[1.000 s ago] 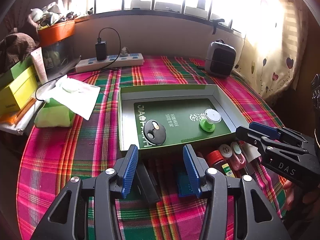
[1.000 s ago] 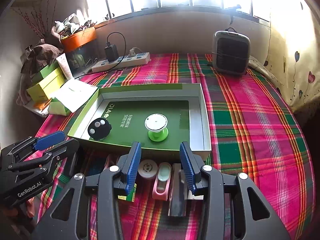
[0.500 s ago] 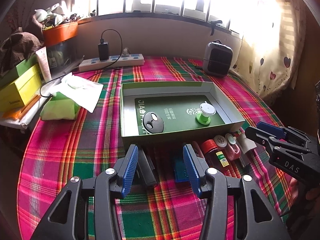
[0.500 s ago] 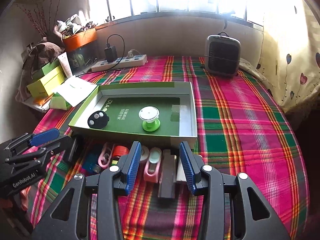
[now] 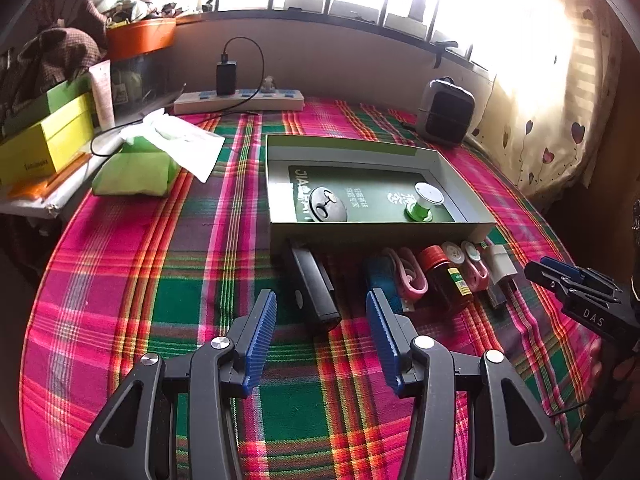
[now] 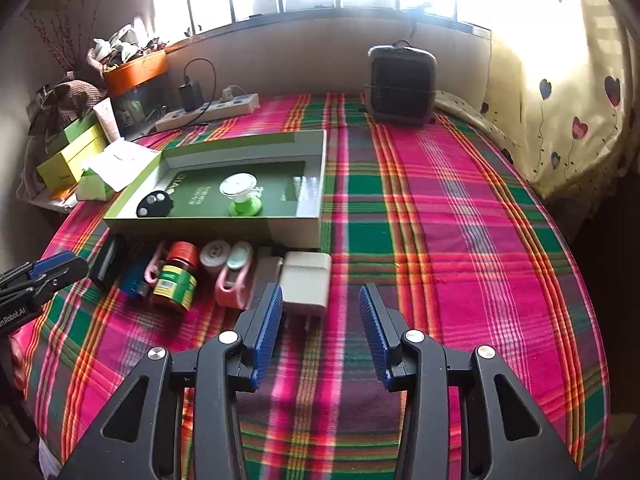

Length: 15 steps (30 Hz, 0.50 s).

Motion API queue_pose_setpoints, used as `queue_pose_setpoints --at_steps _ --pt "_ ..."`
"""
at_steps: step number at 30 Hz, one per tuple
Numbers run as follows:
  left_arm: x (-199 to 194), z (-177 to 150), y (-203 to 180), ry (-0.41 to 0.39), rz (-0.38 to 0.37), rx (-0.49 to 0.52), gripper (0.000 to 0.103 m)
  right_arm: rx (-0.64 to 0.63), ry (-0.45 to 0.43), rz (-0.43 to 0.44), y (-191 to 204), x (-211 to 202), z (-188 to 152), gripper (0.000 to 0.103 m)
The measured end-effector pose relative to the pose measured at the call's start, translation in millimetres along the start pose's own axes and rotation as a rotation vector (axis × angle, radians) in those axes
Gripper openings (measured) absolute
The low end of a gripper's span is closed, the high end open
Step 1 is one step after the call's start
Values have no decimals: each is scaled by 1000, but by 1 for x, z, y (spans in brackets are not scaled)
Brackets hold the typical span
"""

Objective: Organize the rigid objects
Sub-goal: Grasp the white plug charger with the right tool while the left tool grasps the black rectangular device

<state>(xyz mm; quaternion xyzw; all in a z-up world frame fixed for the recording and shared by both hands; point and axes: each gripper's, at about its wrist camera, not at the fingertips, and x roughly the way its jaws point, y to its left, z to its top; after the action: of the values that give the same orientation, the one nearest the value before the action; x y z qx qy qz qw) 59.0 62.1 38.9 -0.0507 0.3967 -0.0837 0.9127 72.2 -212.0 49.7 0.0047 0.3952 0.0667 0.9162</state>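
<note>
A green open box (image 5: 372, 224) (image 6: 216, 227) lies on the plaid table, holding a black key fob (image 5: 328, 209) (image 6: 155, 205) and a green-and-white spool (image 5: 424, 200) (image 6: 241, 196). In front of it lies a row of small items: a black stapler (image 5: 314, 286), a blue item (image 6: 134, 276), pink clips (image 5: 410, 278), a red-capped bottle (image 6: 176, 276), a pink case (image 6: 232, 276) and a white charger (image 6: 306, 282). My left gripper (image 5: 322, 314) is open and empty, just short of the stapler. My right gripper (image 6: 320, 306) is open and empty, just short of the charger.
A power strip (image 5: 240, 100), a green tissue pack (image 5: 136, 174) and yellow boxes (image 5: 44, 144) sit at the back left. A small grey heater (image 6: 400, 84) stands at the back right. The table edge curves down on the right by a heart-patterned curtain (image 6: 568, 120).
Both grippers have pulled back from the box and risen; the row of items now lies ahead of the fingers. The right gripper has also shifted right. Both stay open.
</note>
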Motion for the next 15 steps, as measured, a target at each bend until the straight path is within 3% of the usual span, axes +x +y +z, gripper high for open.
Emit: queue_pose_setpoints --at_steps 15 --pt "11 -7 11 38 -23 -59 46 8 52 41 -2 31 11 42"
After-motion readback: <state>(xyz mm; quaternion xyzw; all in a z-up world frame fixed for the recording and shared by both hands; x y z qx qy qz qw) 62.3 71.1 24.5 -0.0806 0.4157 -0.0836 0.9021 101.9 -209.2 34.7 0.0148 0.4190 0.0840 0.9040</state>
